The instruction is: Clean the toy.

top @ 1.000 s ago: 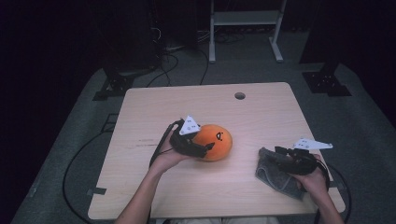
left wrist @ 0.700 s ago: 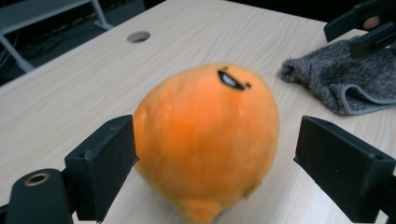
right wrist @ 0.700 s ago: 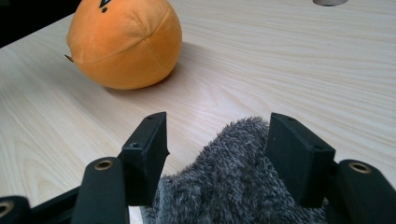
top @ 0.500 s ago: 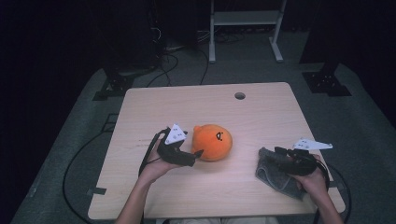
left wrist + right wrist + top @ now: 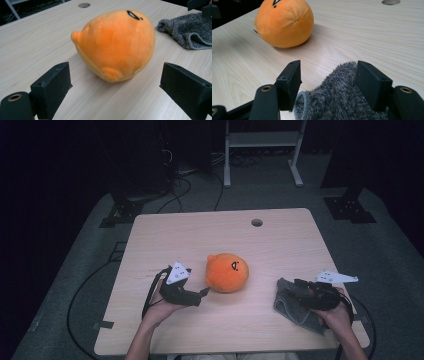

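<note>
Left tool (image 5: 115, 87) back off orange plush (image 5: 115, 45), wide; right tool (image 5: 328, 80) open around grey cloth (image 5: 339, 100).

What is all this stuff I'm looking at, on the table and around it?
Plush toy: one, orange and round with a small black face mark, near the middle of the table, touching neither gripper.
Cloth: one, grey and fluffy, at the table's right front, lying between the right gripper's jaws.
Table: one, pale wood, with a round hole near its far edge.
Metal stand: one, white, on the floor behind the table.
Cables: several, black, on the grey floor to the left and behind.
Left gripper: one, black, jaws wide apart, just left of the plush toy; it has just been opening, with nothing between the jaws.
Right gripper: one, black, jaws either side of the cloth.
Hands: two, one holding each gripper.
</note>
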`<state>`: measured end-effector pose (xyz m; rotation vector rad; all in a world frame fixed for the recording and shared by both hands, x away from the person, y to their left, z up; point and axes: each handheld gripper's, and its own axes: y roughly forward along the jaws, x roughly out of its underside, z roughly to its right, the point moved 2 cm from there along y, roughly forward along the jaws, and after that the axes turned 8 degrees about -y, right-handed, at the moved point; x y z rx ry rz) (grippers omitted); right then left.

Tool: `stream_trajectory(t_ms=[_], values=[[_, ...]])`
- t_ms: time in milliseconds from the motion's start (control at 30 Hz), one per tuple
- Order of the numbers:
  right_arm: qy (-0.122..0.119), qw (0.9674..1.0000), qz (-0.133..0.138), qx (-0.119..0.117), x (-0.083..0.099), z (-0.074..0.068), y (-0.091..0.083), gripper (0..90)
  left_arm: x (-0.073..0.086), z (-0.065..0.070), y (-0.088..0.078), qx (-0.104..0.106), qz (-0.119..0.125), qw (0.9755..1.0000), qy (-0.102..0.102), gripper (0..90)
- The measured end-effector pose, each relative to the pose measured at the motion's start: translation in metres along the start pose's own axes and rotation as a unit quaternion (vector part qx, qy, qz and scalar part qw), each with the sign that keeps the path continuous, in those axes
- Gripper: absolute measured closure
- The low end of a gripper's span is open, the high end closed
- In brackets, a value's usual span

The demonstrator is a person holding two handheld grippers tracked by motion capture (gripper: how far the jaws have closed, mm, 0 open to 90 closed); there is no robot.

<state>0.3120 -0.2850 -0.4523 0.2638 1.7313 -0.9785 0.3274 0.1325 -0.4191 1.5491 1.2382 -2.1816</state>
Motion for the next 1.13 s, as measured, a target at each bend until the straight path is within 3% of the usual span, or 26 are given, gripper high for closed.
stream_trajectory(t_ms=[200, 400, 533, 767, 800, 867, 967, 1133], values=[[0.000, 1.0000, -0.001, 0.000, 0.002, -0.002, -0.001, 36.0, 0.014, -0.003, -0.004, -0.011, -0.001, 0.9999, -0.010, 8.9], [-0.003, 1.0000, 0.003, -0.002, 0.003, -0.005, -0.004, 36.1, 0.036, -0.007, -0.007, -0.022, -0.015, 0.9990, -0.036, 8.3], [-0.005, 1.0000, 0.004, 0.000, 0.003, -0.009, -0.005, 35.8, 0.050, -0.007, -0.010, -0.025, -0.017, 0.9986, -0.042, 7.3], [-0.009, 0.9999, 0.004, 0.006, 0.008, -0.016, -0.008, 35.3, 0.065, -0.005, -0.019, -0.034, 0.012, 0.9974, -0.062, 5.2], [0.000, 1.0000, 0.009, 0.003, 0.009, -0.019, -0.009, 34.9, 0.069, -0.005, -0.020, -0.042, 0.016, 0.9971, -0.062, 5.1], [0.000, 0.9999, 0.014, 0.003, 0.009, -0.022, -0.009, 34.8, 0.068, -0.008, -0.020, -0.046, 0.017, 0.9969, -0.062, 4.9], [-0.002, 0.9999, 0.011, 0.005, 0.011, -0.027, -0.010, 34.2, 0.068, -0.014, -0.021, -0.052, 0.027, 0.9950, -0.081, 3.8], [-0.014, 0.9998, 0.010, 0.011, 0.010, -0.029, -0.009, 33.3, 0.070, -0.023, -0.025, -0.068, 0.032, 0.9933, -0.088, 3.7]])
